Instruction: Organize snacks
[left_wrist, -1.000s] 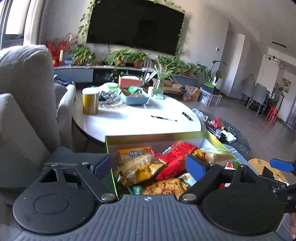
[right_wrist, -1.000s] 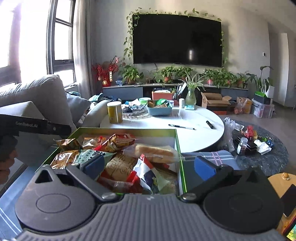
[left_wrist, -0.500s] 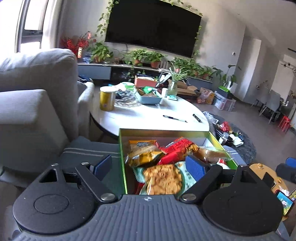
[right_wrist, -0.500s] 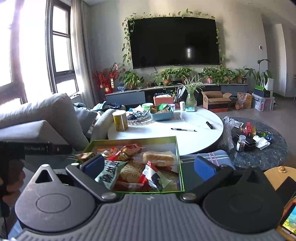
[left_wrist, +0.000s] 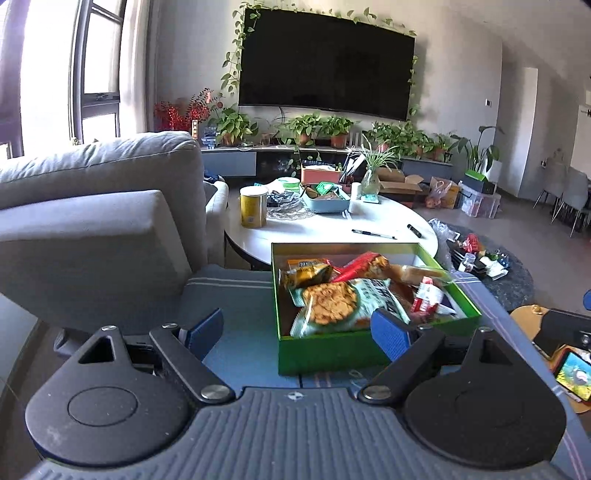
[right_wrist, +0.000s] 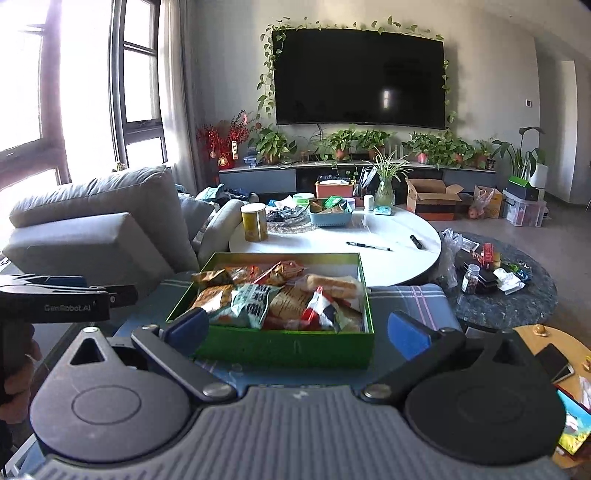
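Both claws, left gripper (left_wrist: 297, 328) and right gripper (right_wrist: 297, 328), were seen released and empty. Green box (right_wrist: 280, 349) of snack packets (right_wrist: 255, 301) looked packed; a closing or wrap-up step was judged next.

Green box (right_wrist: 280, 347) on blue striped cloth (right_wrist: 417, 295) — white table (right_wrist: 332, 236), grey sofa (right_wrist: 103, 206).

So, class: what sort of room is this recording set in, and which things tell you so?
Most likely a home living room: a grey sofa, a large wall-mounted television above a row of potted plants, and a round white coffee table.
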